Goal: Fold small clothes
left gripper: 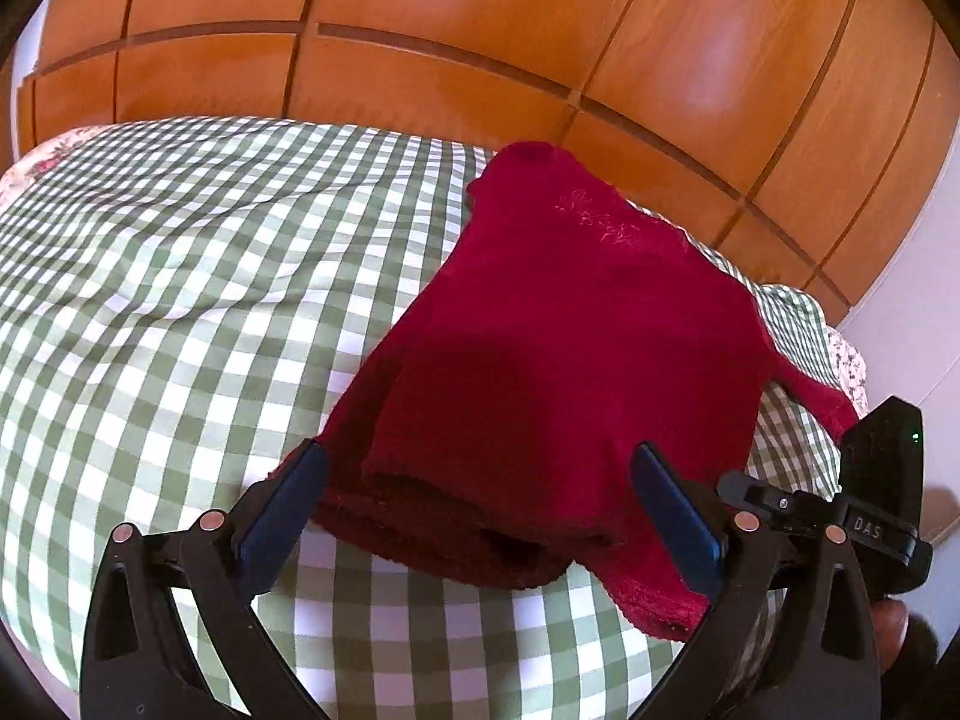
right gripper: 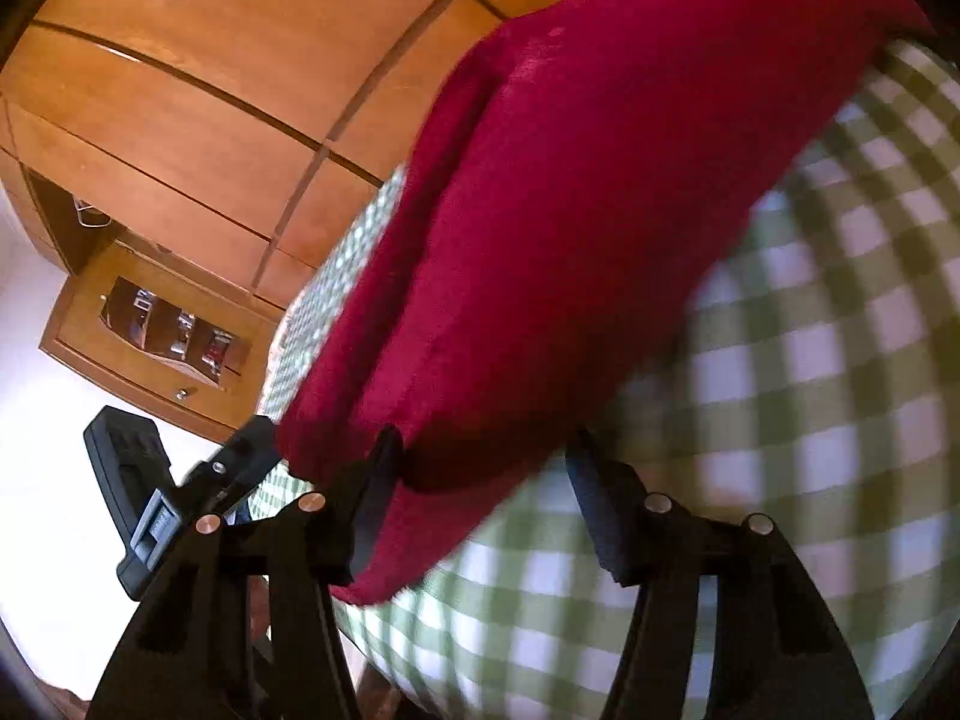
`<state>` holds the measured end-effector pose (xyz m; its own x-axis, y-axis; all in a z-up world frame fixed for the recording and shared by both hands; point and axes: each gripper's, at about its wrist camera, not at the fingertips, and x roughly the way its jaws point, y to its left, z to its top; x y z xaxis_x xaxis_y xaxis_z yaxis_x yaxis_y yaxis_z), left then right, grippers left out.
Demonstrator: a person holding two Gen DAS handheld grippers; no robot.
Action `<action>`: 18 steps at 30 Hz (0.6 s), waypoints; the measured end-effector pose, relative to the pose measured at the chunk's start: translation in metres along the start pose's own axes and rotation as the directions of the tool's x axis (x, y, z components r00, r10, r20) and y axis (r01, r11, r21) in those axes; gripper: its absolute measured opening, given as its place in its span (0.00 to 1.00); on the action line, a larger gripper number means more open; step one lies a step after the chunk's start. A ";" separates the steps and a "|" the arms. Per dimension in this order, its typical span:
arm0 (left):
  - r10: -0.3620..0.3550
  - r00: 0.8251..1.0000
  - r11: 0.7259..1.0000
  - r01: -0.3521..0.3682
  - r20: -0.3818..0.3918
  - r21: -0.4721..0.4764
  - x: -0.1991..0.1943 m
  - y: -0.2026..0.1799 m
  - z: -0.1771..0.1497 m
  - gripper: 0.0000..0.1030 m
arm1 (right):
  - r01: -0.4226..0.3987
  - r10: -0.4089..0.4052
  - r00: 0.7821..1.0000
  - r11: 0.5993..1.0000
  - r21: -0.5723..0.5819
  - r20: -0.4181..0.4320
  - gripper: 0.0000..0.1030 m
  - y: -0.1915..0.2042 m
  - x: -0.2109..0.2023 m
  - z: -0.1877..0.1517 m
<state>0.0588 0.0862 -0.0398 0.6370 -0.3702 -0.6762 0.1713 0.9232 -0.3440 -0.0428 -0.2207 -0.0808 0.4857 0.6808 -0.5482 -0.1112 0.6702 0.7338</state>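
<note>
Bed (left gripper: 180,276) under a green-and-white checked cover carries the task's thing: a small dark red fleece top (left gripper: 558,360), lying near the bed's edge and already doubled at its near hem. Folding is midway, I judge. Left gripper (left gripper: 474,480) stands wide open, straddling that hem, gripping nothing. Right gripper (right gripper: 480,468), blurred, looks half open beside the top's corner, apparently empty. Next move calls for closing on an edge and carrying it over squarely.

Both views are bright with warm daylight. Fisheye bending curves the wardrobe (left gripper: 480,30) lines, with dark corners. The left view is sharp, with pale glare at 1 o'clock. The right view smears the checked cover (right gripper: 810,420) from 3 to 5 o'clock.
</note>
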 end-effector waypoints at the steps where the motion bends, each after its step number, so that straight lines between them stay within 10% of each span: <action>1: -0.012 1.000 1.000 0.012 -0.004 -0.009 0.002 0.001 0.000 0.93 | -0.034 0.034 0.999 0.999 0.011 0.010 0.55 0.006 0.005 0.002; 2: -0.038 0.999 0.999 0.038 -0.015 -0.028 0.006 0.003 0.000 0.80 | -0.052 0.051 0.999 0.998 0.021 0.015 0.51 0.009 0.009 0.004; 4: -0.106 0.992 0.990 0.099 -0.068 -0.096 0.020 0.010 -0.001 0.56 | -0.042 0.042 0.999 0.999 0.020 0.008 0.13 0.015 0.019 0.008; 8: -0.189 0.973 0.966 0.161 -0.130 -0.203 0.031 0.024 0.002 0.17 | -0.043 0.043 0.999 0.999 0.006 -0.010 0.09 0.016 0.015 0.008; 18: -0.045 0.997 0.991 0.053 0.068 -0.123 -0.046 0.051 0.050 0.08 | 0.063 -0.064 0.974 0.998 0.014 0.216 0.09 -0.025 -0.119 0.009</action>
<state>0.0760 0.1551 0.0063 0.6785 -0.4034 -0.6139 0.1111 0.8824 -0.4571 -0.0904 -0.3208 -0.0300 0.6679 0.5563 -0.4944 -0.0680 0.7071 0.7038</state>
